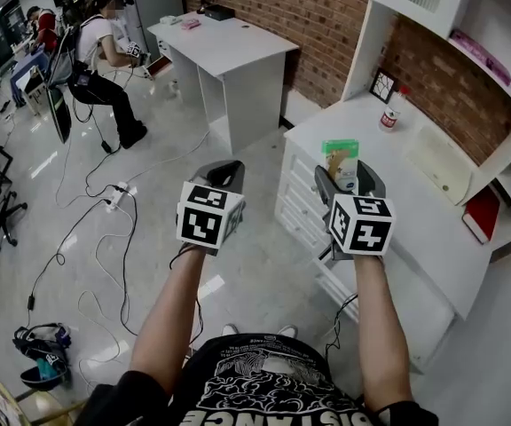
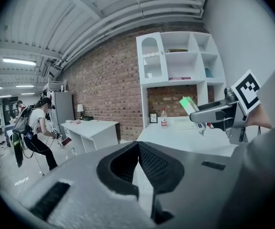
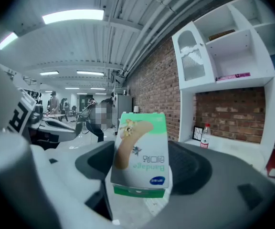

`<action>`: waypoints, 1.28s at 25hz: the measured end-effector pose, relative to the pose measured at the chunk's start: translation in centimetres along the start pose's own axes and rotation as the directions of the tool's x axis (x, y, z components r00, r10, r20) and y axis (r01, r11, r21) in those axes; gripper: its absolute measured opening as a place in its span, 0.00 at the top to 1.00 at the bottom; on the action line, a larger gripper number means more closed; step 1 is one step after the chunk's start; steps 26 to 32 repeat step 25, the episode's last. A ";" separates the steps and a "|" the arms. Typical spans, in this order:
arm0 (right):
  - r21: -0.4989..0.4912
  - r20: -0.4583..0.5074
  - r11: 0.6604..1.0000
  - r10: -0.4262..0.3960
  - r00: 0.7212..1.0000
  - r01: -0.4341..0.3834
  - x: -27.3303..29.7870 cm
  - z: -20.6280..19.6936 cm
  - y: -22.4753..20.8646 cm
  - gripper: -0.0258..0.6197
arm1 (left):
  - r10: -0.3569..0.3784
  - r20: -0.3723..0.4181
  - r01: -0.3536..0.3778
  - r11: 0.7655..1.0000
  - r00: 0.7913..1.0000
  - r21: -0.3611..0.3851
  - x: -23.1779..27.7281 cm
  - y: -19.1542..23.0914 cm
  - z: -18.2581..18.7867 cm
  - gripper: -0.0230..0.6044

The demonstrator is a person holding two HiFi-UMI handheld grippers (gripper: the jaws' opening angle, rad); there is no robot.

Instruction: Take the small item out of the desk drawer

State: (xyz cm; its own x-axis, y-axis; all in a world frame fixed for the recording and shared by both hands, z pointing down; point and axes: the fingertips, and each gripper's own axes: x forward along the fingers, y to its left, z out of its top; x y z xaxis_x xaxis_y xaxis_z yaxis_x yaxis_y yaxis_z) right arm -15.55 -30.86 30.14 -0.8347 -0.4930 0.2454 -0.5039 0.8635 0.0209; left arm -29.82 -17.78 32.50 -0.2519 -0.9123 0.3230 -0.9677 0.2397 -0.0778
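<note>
A small green and white bandage box point(image 3: 140, 151) stands upside down between the jaws of my right gripper point(image 3: 142, 175), which is shut on it. In the head view that box point(image 1: 341, 161) sticks up from the right gripper point(image 1: 349, 185), held in the air over the front edge of the white desk point(image 1: 433, 229). The desk's drawers point(image 1: 298, 204) lie below it; I cannot tell whether any is open. My left gripper point(image 1: 223, 177) hangs over the floor to the left, its jaws point(image 2: 138, 163) shut with nothing between them. The left gripper view shows the box point(image 2: 191, 107) too.
On the desk stand a bottle with a red cap point(image 1: 390, 110), a small framed picture point(image 1: 381, 85) and a pale tray point(image 1: 440, 163). Shelves point(image 1: 495, 69) rise above. A second white desk point(image 1: 223, 56) stands behind, a seated person point(image 1: 105, 60) to its left. Cables point(image 1: 105, 238) cross the floor.
</note>
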 end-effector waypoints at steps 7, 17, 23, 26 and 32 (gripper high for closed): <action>-0.008 0.004 1.000 0.007 1.000 -0.007 0.7 0.3 0.6 0.42 | 0.016 -0.001 -0.016 1.000 1.000 -0.014 -0.2 1.1 0.1 0.96; -0.014 0.008 1.000 0.001 1.000 -0.001 1.0 0.5 0.5 0.42 | 0.027 -0.001 -0.027 1.000 1.000 -0.014 0.1 1.6 0.1 0.96; -0.016 0.010 1.000 0.008 1.000 -0.008 1.3 0.8 0.5 0.42 | 0.023 -0.008 -0.023 1.000 1.000 -0.007 0.5 1.4 0.0 0.96; -0.018 0.012 1.000 0.007 1.000 -0.007 1.4 0.9 0.3 0.42 | 0.023 -0.008 -0.023 1.000 1.000 -0.006 0.6 1.3 0.0 0.96; -0.018 0.012 1.000 0.007 1.000 -0.007 1.4 0.9 0.3 0.42 | 0.023 -0.008 -0.023 1.000 1.000 -0.006 0.6 1.3 0.0 0.96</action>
